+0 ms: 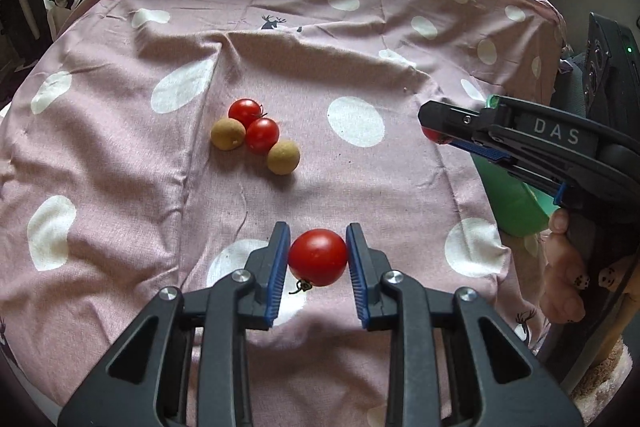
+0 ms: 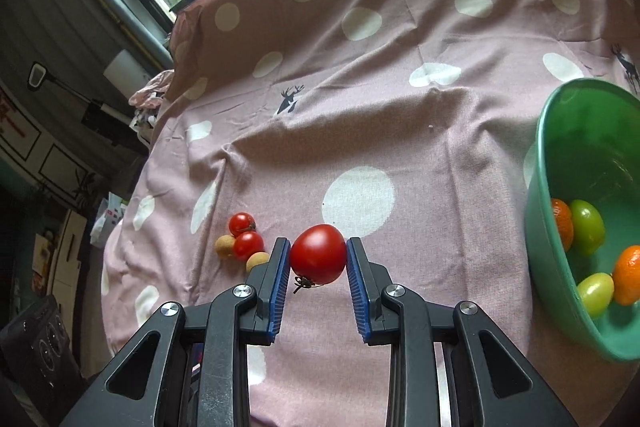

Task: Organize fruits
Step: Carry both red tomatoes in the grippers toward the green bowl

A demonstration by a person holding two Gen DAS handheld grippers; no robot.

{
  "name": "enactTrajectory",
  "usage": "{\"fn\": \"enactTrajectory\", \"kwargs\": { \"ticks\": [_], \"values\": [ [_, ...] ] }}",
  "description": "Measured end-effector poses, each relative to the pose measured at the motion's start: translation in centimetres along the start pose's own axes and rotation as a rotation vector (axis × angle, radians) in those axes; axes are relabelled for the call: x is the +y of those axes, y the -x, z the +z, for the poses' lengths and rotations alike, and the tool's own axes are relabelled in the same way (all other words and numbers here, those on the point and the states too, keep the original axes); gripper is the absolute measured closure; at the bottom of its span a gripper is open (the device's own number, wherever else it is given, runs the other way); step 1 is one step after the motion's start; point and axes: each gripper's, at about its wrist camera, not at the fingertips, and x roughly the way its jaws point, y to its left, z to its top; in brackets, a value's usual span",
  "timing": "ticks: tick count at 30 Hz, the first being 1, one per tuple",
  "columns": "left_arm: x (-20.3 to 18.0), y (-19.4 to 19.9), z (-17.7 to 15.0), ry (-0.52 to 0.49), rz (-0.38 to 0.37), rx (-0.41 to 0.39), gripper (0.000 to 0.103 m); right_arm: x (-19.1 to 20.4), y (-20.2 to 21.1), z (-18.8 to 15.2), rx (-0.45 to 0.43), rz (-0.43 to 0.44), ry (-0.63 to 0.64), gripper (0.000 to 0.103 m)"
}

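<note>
Lying far left on the spotted pink cloth [image 1: 120, 163] is a tight cluster: two small tomatoes [image 1: 262, 135] touching two tan round fruits [image 1: 283, 157], well apart from everything else. Nearer, the left gripper [image 1: 318, 259] pinches a red tomato [image 1: 318, 257] between its blue pads [image 1: 280, 259], stem end pointing back toward the camera. Right of that, the right gripper [image 2: 318, 259] likewise clamps its own red tomato [image 2: 318, 254], held above the cloth. At the far right stands the green bowl [image 2: 560, 147], tilted in this view, already holding two orange citrus fruits [image 2: 628, 273] and two green ones [image 2: 586, 225].

Both tomatoes are smooth and soft, so I judge that squeezing harder could split the skin, while a loose grip could let one roll off toward the cloth's edge. Releasing high over the bowl risks bruising the fruit inside.
</note>
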Motion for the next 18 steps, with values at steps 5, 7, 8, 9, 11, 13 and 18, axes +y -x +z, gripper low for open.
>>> {"fn": "enactTrajectory", "kwargs": {
  "ticks": [5, 7, 8, 9, 11, 13, 18],
  "values": [
    [-2.6, 1.3, 1.2, -0.034, -0.007, -0.069, 0.075, -1.1, 2.8, 0.2, -0.058, 0.019, -0.034, 0.073],
    [-3.7, 1.7, 1.7, -0.051, -0.02, -0.088, 0.075, -1.6, 3.9, 0.3, -0.075, 0.036, -0.053, 0.073],
    [-4.3, 1.9, 2.0, -0.062, -0.021, -0.1, 0.075, -1.9, 4.5, 0.4, -0.088, 0.037, -0.061, 0.073],
    [-4.9, 2.1, 2.3, -0.07, -0.019, -0.112, 0.075, -2.1, 5.0, 0.3, -0.102, 0.03, -0.065, 0.073],
    [-6.2, 2.6, 2.8, -0.088, -0.022, -0.137, 0.075, -2.7, 6.1, 0.3, -0.132, 0.007, -0.069, 0.073],
    [-7.4, 2.9, 3.2, -0.099, -0.04, -0.159, 0.075, -3.4, 7.1, 0.4, -0.154, -0.01, -0.08, 0.073],
    [-11.0, 3.4, 4.4, -0.149, -0.077, -0.203, 0.074, -5.9, 9.8, 0.6, -0.214, -0.005, -0.138, 0.073]
  ]
}}
